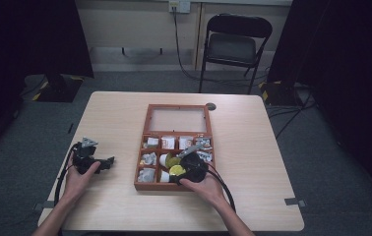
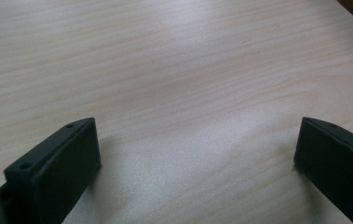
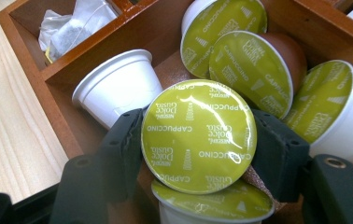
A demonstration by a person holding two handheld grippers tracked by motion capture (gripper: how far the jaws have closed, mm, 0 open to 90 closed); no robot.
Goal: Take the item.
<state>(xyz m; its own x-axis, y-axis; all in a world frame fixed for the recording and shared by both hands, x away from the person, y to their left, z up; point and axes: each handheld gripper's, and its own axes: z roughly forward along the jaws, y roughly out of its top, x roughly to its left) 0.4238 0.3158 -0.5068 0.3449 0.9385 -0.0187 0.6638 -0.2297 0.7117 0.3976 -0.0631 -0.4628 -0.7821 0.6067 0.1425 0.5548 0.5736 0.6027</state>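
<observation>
Cappuccino capsule (image 3: pixel 198 135) clamped in right gripper (image 3: pixel 198 149) over wooden box (image 1: pixel 147 118), probably best lifted straight up; left gripper (image 2: pixel 198 154) held agape on table (image 2: pixel 174 60)

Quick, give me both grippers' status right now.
Left gripper: open, nothing between its jaws, over the bare table.
Right gripper: shut on a cappuccino capsule in the wooden box.

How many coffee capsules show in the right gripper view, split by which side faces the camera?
Green foil lid facing camera: 5, one of them clamped in the right gripper, one under it, three behind it
White cup side facing camera: 1
Total: 6 capsules, all in the wooden box
</observation>
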